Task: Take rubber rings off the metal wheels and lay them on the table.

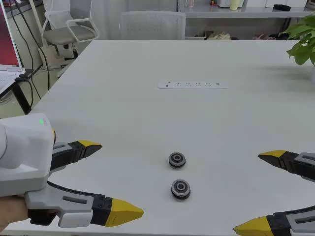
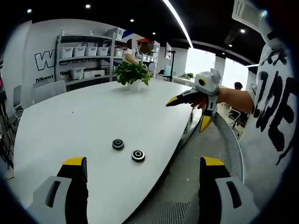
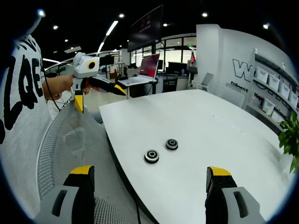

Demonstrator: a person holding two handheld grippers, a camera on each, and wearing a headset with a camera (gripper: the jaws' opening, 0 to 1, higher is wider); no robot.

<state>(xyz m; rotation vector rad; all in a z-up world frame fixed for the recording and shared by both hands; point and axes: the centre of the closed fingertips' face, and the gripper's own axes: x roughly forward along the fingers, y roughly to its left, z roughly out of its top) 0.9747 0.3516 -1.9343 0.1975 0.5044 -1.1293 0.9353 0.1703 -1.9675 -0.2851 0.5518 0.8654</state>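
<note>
**Both grippers hanging wide over the table, wheels lying between them**

A big white table [image 1: 147,113] is taking up most of the room in front of the person. A flat white power strip [image 1: 193,85] is lying on it toward the far side.

The left gripper [image 1: 121,179] is hanging near-left of the power strip and well apart from it. Its jaws are spread wide and gripping nothing. The right gripper [image 1: 247,191] is hanging near-right of the strip, jaws likewise spread wide with nothing between them.

A leafy plant [image 1: 302,42] is standing far-right of the strip, by the table edge.

Two metal wheels [image 1: 177,160] are lying face up on the near side of the strip, between the two grippers and touching neither. One is sitting just beyond the other, with a small gap between them. Each is wearing a dark rubber ring [image 1: 173,190] around its rim.
</note>
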